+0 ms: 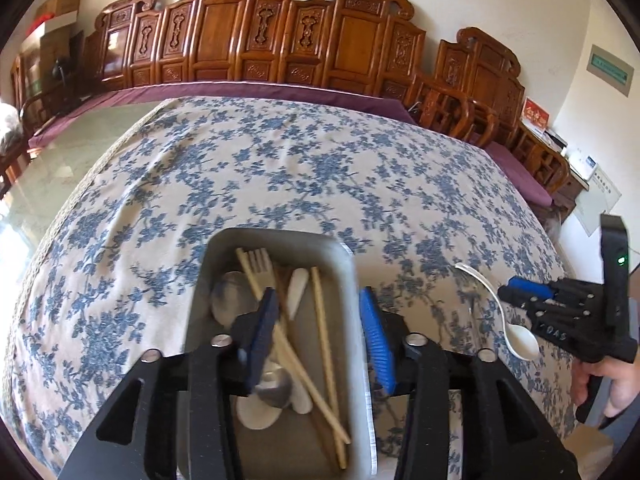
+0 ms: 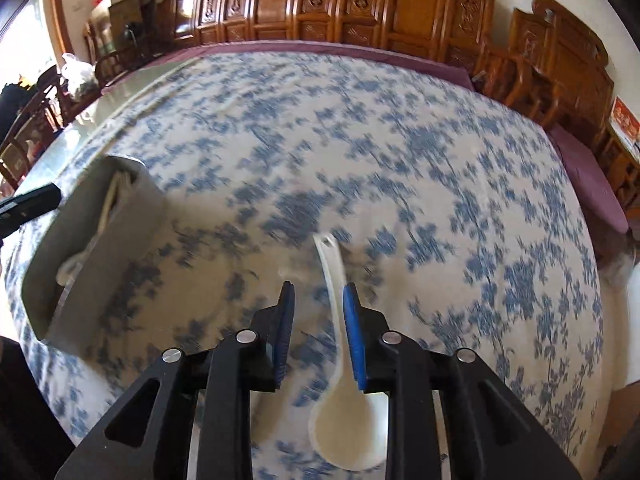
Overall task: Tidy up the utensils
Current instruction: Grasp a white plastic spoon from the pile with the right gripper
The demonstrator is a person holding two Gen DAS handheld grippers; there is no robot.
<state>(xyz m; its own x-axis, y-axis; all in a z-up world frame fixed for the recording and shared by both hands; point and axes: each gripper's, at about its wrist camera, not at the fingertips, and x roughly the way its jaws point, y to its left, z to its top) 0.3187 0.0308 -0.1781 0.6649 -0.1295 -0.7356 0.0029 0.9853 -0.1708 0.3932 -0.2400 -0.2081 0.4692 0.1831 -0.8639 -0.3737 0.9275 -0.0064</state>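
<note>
Both grippers are showing black angular frames, silver round screw heads and ribbed blue pads (image 2: 354, 336); right gripper (image 1: 520, 286) is glowing a green light, lettering perhaps "DAS".

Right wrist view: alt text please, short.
The right gripper, jaws open, straddles the handle of a white spoon lying on a blue floral tablecloth. A grey tray holding utensils sits at the left.

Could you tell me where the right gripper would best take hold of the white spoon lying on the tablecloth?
Probably at the narrow handle of the white spoon, coming from above with the jaws across it. The handle is slim and fits between the right gripper's open jaws; the wide bowl near the camera looks too broad.
</note>
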